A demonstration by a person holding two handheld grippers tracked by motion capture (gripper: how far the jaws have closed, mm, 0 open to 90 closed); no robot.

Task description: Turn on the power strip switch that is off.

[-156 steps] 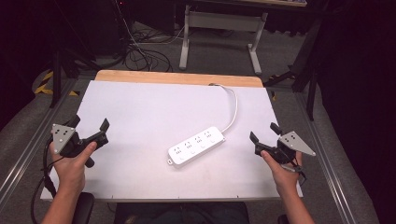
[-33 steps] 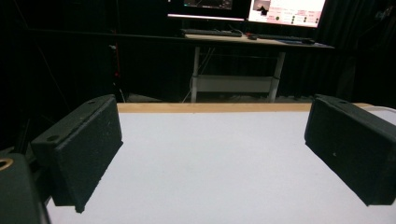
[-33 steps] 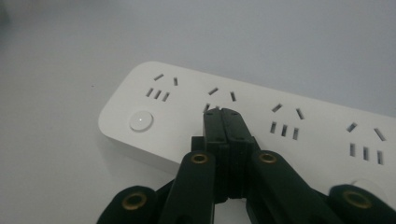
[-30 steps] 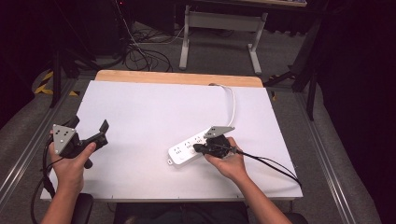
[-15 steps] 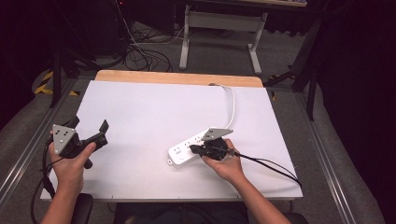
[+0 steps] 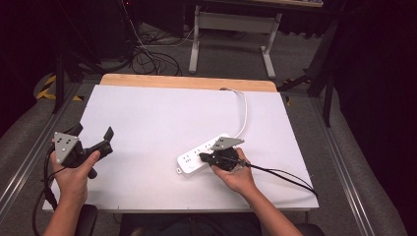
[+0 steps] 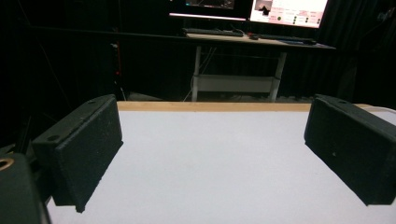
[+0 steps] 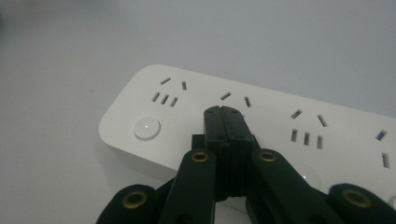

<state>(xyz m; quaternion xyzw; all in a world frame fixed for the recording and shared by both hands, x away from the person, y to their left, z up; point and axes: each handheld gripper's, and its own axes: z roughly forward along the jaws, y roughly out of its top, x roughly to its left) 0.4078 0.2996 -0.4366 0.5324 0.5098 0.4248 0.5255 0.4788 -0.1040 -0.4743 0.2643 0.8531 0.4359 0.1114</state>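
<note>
A white power strip point(image 6: 189, 161) lies slanted on the white table point(image 6: 147, 113), right of centre, with its white cable point(image 6: 244, 110) running to the far edge. My right gripper point(image 6: 202, 158) is shut with nothing between its jaws. Its joined tips point(image 8: 223, 112) hover over or touch the top of the strip point(image 8: 299, 116) between two socket groups, and I cannot tell which. A round button point(image 8: 147, 127) sits at the strip's end just left of the tips. My left gripper point(image 6: 93, 132) is held open near the table's left edge, its jaws point(image 7: 215, 149) wide apart over bare table.
A wooden strip point(image 6: 187, 82) borders the table's far edge. Beyond it stand a desk frame point(image 6: 231, 22) and loose floor cables point(image 6: 142, 59). The right gripper's black cable point(image 6: 285, 174) trails across the table toward its right front corner.
My right gripper has come from the table's right edge to the power strip, then slid a little left along it in the last second. The left gripper has stayed put.
</note>
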